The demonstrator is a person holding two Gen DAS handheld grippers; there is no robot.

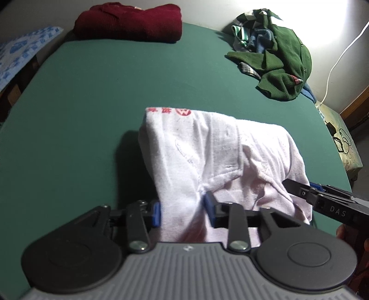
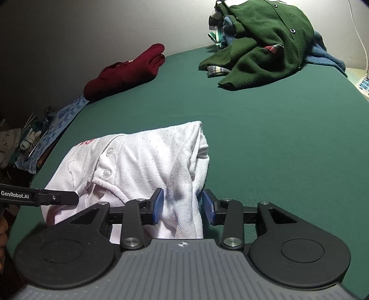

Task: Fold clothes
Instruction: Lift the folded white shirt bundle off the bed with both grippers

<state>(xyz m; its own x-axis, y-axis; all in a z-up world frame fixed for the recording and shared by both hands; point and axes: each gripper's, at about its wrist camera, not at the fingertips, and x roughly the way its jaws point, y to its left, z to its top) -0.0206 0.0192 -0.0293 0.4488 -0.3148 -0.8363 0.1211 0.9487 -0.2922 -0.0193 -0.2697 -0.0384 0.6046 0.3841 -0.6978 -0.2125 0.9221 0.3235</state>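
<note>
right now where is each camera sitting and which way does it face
Left wrist view: on the left gripper, facing down over the folded white cotton shirt; right gripper enters at right.
Right wrist view: on the right gripper, facing down over the shirt's other side; left gripper enters at left.
Both share the shirt, green felt table, folded dark red sweater and green cardigan pile.

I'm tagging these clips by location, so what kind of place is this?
Probably a room in a home, set up for laundry folding: a green-covered table carries a folded maroon sweater, a heap of unfolded clothes and a white shirt; a power strip sits beside it.
</note>
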